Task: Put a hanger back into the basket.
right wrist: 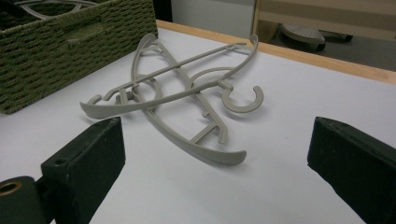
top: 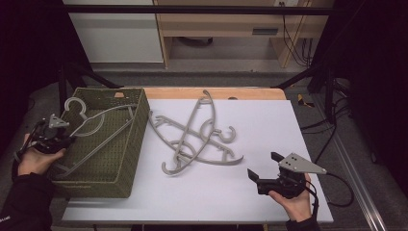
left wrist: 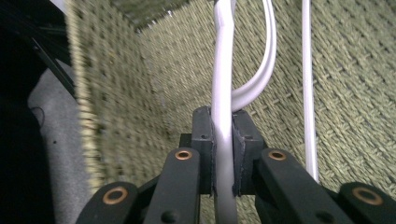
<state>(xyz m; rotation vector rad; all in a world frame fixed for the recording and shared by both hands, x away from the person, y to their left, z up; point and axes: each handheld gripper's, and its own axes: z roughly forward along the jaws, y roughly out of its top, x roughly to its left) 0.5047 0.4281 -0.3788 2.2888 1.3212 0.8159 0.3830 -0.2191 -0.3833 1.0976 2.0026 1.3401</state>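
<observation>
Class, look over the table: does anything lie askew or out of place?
Yes. Two grey hangers lie crossed in a tangle on the white table, outside the green basket, where another hanger already sits.

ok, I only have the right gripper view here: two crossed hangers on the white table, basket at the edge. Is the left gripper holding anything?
Observer: Yes. The left gripper is shut on a grey hanger, jaws pinching one of its bars.
Operator: Where is that hanger?
Observer: Inside the green woven basket, hook toward the far end.
Operator: And mine, from above?
Observer: The right gripper is open, near the table's front right corner, aimed at the two crossed hangers.
</observation>
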